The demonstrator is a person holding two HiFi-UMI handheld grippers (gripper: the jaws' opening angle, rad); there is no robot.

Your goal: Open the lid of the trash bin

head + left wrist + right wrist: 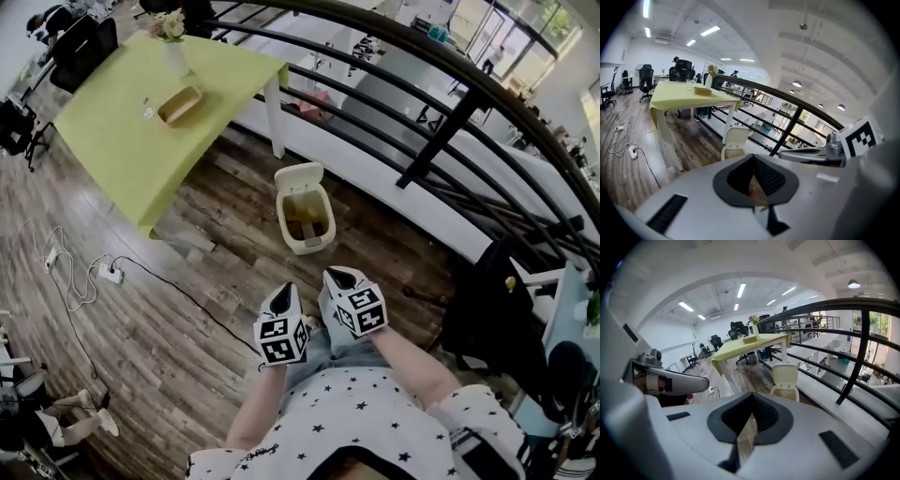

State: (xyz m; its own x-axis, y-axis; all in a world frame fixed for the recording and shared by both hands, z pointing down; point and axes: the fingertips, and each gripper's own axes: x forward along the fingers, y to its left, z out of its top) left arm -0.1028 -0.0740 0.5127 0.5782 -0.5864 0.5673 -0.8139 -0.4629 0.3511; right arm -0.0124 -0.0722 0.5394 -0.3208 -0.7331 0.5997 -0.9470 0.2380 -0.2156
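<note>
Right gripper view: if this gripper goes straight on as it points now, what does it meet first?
Most likely the trash bin, its lid raised, slightly right of where the right gripper points, jaws shut; nothing stands between. Depth is unclear: it might pass left and reach the wooden floor.

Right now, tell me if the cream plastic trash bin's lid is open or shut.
Open. The cream plastic trash bin has its lid tipped up behind it; the head view looks into its inside.

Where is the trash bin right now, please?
In the head view's centre, the trash bin stands on the floor beside the railing, right of the green table.
</note>
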